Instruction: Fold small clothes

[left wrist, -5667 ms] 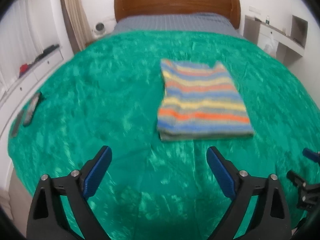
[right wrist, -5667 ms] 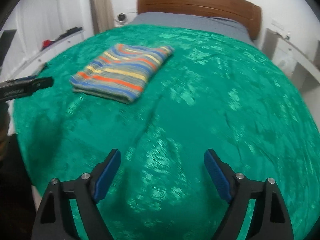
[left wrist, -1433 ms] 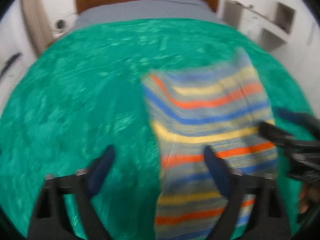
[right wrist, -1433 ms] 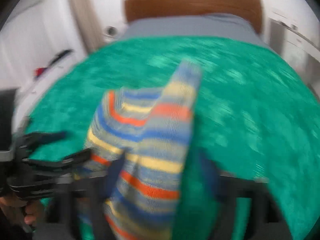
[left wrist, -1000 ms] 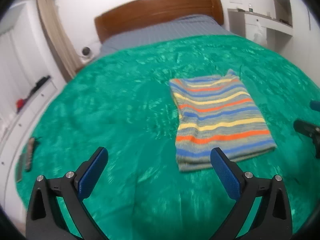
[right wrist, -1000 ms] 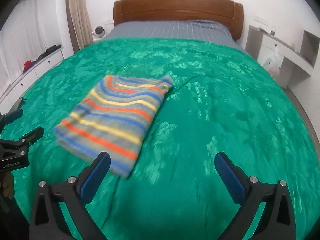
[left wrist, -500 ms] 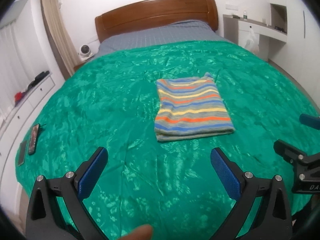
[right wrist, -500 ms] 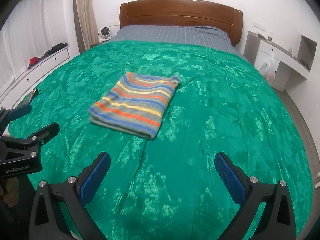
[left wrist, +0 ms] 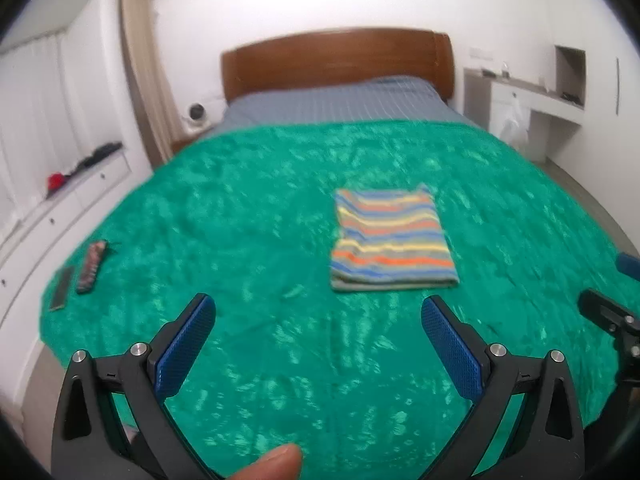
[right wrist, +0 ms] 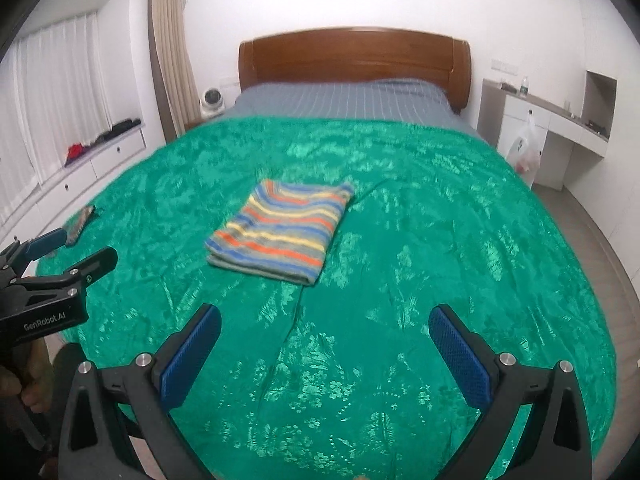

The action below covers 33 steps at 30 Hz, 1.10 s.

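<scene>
A folded striped garment (left wrist: 390, 240) (right wrist: 282, 230), in blue, orange, yellow and grey bands, lies flat in the middle of the green bedspread (left wrist: 248, 216) (right wrist: 440, 240). My left gripper (left wrist: 318, 312) is open and empty, held back near the foot of the bed, well short of the garment. My right gripper (right wrist: 324, 322) is likewise open with nothing between its blue pads, also clear of the garment. The left gripper's fingers (right wrist: 60, 256) show at the left edge of the right wrist view.
Two flat dark objects (left wrist: 80, 272) lie at the bedspread's left edge. A white drawer unit (right wrist: 100, 160) runs along the left wall, and a desk (right wrist: 560, 136) with a plastic bag (right wrist: 524, 152) stands at the right. A wooden headboard (right wrist: 352, 56) is at the far end.
Both grippers have let go of the striped garment and pulled back toward the foot of the bed. The garment now lies folded and still, farther from both cameras.
</scene>
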Available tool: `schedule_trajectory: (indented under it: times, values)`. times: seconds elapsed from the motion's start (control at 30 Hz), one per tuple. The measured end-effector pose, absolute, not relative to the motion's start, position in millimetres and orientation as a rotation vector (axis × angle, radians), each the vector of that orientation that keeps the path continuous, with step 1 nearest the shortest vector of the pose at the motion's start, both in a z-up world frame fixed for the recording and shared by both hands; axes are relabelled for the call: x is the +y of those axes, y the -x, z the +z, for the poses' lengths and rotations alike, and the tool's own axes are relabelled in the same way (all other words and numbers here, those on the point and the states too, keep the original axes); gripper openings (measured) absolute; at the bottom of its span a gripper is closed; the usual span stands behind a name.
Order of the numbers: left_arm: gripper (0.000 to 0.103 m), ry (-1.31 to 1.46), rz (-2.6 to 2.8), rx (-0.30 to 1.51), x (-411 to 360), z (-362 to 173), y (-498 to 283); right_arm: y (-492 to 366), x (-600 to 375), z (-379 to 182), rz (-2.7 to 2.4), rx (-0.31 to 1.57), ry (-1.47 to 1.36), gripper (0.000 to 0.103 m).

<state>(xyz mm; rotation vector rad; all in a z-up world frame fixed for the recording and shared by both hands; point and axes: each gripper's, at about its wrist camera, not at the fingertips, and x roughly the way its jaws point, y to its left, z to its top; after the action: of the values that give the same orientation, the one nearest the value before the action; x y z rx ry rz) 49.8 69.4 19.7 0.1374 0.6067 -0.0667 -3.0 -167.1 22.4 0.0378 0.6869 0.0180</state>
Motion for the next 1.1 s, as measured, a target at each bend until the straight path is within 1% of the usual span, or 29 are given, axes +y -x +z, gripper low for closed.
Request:
schedule_trajectory:
  times: [0.27,0.43,0.6,0.8,1.1]
  values:
    - [0.103,-0.133,-0.078,0.578,81.1,45.6,-34.6,10.8,-149.6,37.4,0.017,0.72,0.004,0.102]
    - [0.103,-0.084,-0.11,0.593,85.7,57.7,-26.8,20.1,-141.9,49.8,0.051,0.711,-0.032,0.103]
    - [0.103,-0.076,-0.115,0.623,84.8,59.2,-23.2,23.8,-138.8,59.4,0.054,0.702,-0.039,0.103]
    - [0.103,-0.071,-0.111,0.701,82.1,56.3,-22.9,25.6,-133.2,65.2,0.05,0.711,-0.029,0.103]
    - [0.103,-0.126,-0.044,0.697,79.4,64.8,-10.4,35.5,-121.9,76.8,0.058,0.719,0.005,0.103]
